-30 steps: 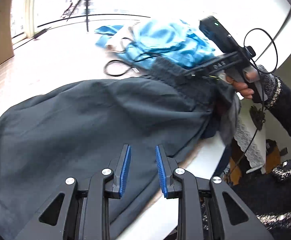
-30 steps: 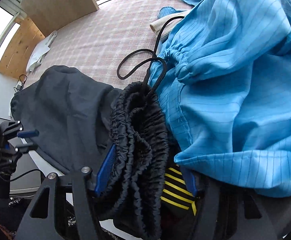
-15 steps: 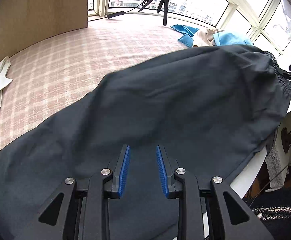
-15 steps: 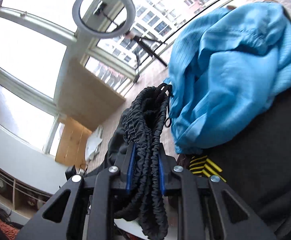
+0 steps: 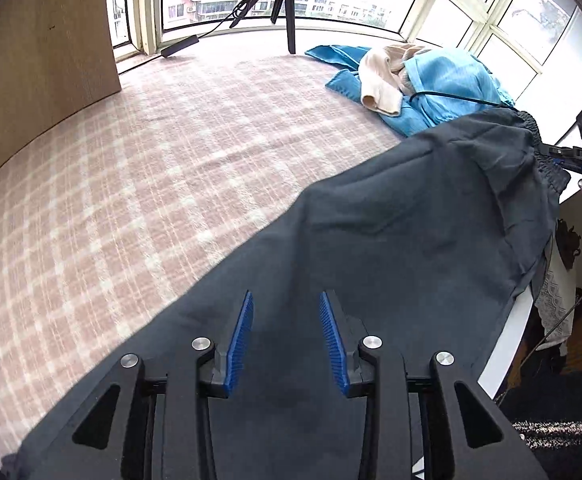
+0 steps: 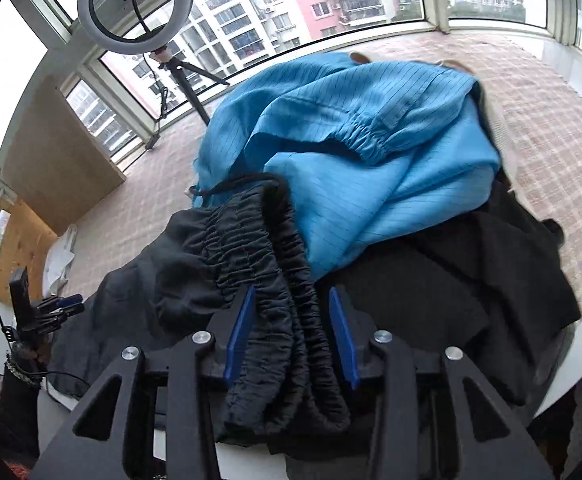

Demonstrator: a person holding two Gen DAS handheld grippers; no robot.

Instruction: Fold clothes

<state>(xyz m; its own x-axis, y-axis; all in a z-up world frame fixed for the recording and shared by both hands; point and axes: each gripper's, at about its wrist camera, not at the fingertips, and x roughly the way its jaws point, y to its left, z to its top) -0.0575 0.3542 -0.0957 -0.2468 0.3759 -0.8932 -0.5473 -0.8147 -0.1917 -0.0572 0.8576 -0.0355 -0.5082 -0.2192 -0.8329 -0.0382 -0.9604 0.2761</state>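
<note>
Between my right gripper (image 6: 291,328) pads runs the bunched elastic waistband (image 6: 275,264) of the dark trousers (image 5: 371,260); the jaws are opening, and the blue pads stand slightly off the gathers on both sides, so I judge the band rests there, not pinched. I have it at that end because the waist is the firm edge to square the garment by. My left gripper (image 5: 287,336) hangs over the trouser leg with its jaws opening and nothing between them, cloth only beneath, ready, I think, to take a hem or smooth the leg. The trousers lie stretched diagonally on the pink checked cover (image 5: 151,184), their near edge falling over the side. Beyond the waistband the blue striped garment (image 6: 363,152) is heaped, awaiting its turn, with a cream piece (image 5: 383,80) beside it.
</note>
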